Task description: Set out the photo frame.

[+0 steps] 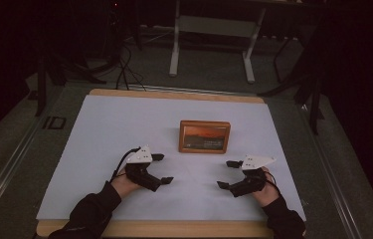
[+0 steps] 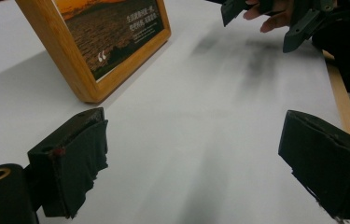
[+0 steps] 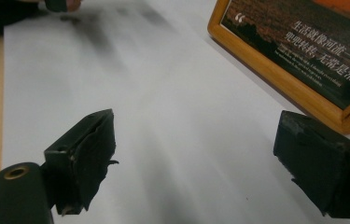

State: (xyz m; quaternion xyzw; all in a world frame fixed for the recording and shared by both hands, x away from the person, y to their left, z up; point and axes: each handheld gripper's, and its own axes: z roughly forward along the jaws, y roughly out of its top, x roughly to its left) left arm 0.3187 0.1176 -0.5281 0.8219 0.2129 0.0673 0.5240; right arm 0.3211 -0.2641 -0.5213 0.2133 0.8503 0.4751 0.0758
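A wooden picture frame (image 1: 204,136) holding a sunset photo with white text stands upright near the middle of the white sheet (image 1: 124,124). My left gripper (image 1: 162,168) rests on the sheet to its lower left, open and empty. My right gripper (image 1: 228,174) rests to the frame's lower right, also open with nothing between its jaws. In the left gripper view the frame (image 2: 102,42) stands ahead at upper left, with the other gripper (image 2: 261,14) farther off. The right gripper view has the frame (image 3: 298,60) at upper right, apart from the jaws.
The white sheet covers a wooden table whose edge (image 1: 174,94) shows at the back and front. Beyond the table stand a grey metal stand (image 1: 211,40), cables (image 1: 124,69) and dark chair legs on the floor. A rail (image 1: 5,164) runs along the left.
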